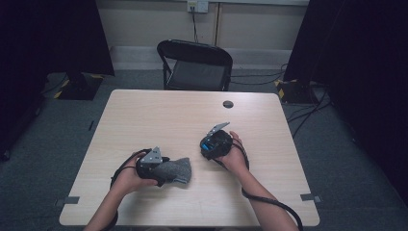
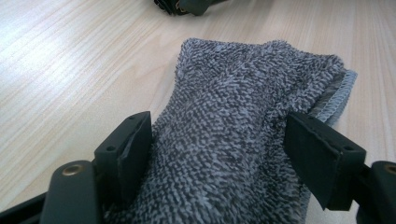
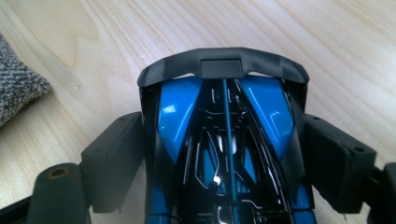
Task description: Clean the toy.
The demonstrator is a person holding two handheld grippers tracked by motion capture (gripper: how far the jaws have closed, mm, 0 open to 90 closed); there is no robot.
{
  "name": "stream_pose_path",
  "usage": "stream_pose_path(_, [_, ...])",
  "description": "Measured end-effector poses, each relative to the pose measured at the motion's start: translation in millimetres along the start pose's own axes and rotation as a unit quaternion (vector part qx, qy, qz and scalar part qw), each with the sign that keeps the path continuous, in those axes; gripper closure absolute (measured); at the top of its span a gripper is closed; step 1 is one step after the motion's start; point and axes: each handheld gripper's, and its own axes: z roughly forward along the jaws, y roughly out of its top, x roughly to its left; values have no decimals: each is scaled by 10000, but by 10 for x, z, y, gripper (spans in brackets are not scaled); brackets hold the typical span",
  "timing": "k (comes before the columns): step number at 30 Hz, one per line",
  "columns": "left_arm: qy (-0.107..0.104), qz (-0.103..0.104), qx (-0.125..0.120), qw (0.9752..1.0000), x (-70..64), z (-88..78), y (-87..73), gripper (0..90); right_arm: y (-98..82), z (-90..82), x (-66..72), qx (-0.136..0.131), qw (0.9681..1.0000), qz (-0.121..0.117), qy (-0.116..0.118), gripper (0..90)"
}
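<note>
A folded grey terry cloth point(image 2: 243, 121) lies on the pale wooden counter point(image 1: 159, 110), and just to its right, as we see it from the high view, a blue-and-black toy car point(image 3: 224, 149) is brought down close to the same counter.

We see the cloth bunched between the fingers point(image 2: 133, 144) of the left gripper point(image 1: 161, 168), which press into its pile on both sides and hold it. We judge it light, soft and thoroughly limp: it will sag and unfold wherever it is not supported, so the thick folded middle, where it is already taken, looks the safest place to hold. Its stitched hem point(image 2: 341, 93), on the far side from that gripper, would give a thinner, slippier purchase.

The car sits nose-out between the fingers point(image 3: 116, 158) of the right gripper point(image 1: 215, 144), which stand wide apart yet rest against its flanks and carry it. We judge it light, rigid and glossy, so the smooth plastic may slide under a loose squeeze. Its black rear wing point(image 3: 224, 63) and fine bodywork look fragile. The broad sides of the body, where the fingers already sit, are the place to take it.

Beyond the cloth, across the counter, stands a black folding chair point(image 1: 195, 62).
</note>
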Motion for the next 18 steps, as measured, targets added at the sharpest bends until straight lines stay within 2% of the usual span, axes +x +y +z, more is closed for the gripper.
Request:
stream_pose_path(4, [5,-25,13,10000,7,-2,1,243,-17,-5,-10,-80,10000,39,-14,230])
stream_pose_path(11, [22,-48,-32,10000,0,-7,6,243,15,-9,-6,28,10000,72,-34,254])
stream_pose_path(18, [47,10,-52,10000,3,-34,40,241,17,-13,5,25,9999,138,-77,256])
